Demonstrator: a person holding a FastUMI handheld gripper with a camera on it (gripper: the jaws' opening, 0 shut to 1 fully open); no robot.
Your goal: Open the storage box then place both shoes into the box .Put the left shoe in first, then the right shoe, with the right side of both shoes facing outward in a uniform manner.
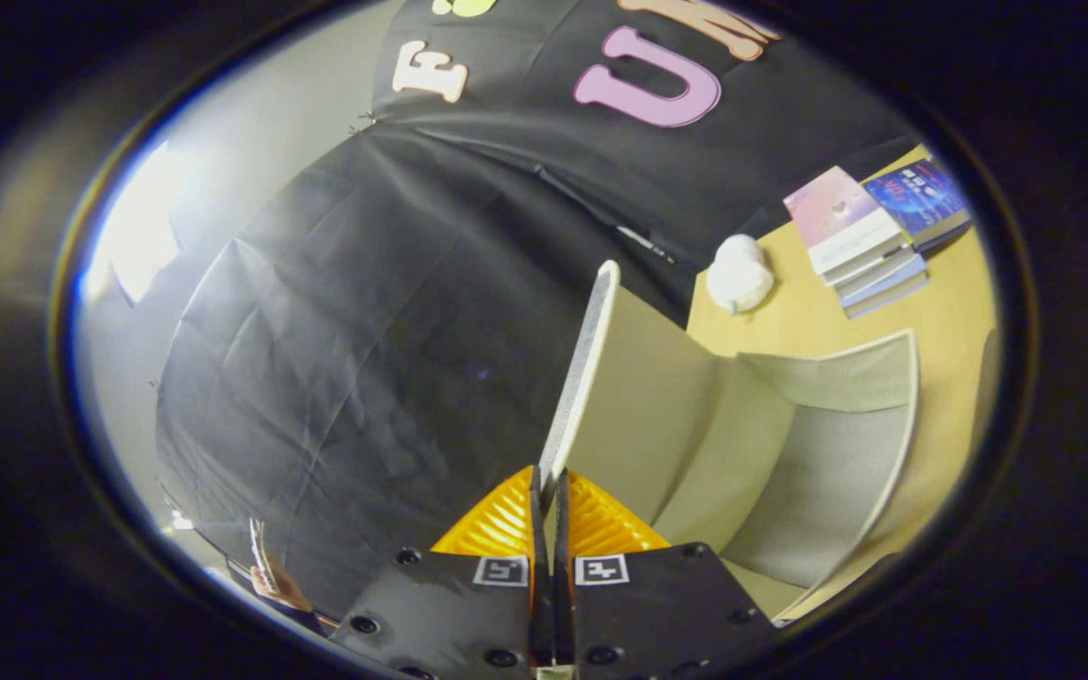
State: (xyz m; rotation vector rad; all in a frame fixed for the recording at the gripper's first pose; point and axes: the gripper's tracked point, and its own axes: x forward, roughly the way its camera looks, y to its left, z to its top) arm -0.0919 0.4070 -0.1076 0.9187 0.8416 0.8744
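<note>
My gripper (551, 486) is shut on the thin edge of the storage box's lid (586, 359). The lid stands raised, running away from the fingertips. To the right of the lid the beige storage box (790, 444) lies open, its grey inside wall and pale rim showing. Nothing lies inside the part of the box that I see. The view is tilted, so the box and table lean to the right.
The box rests on a yellow wooden table (799, 316). Beyond the box lie a white crumpled ball (739, 274) and a stack of books (870, 241). Black cloth hangs behind the table. A person's hand (278, 586) shows beside the gripper's left side.
</note>
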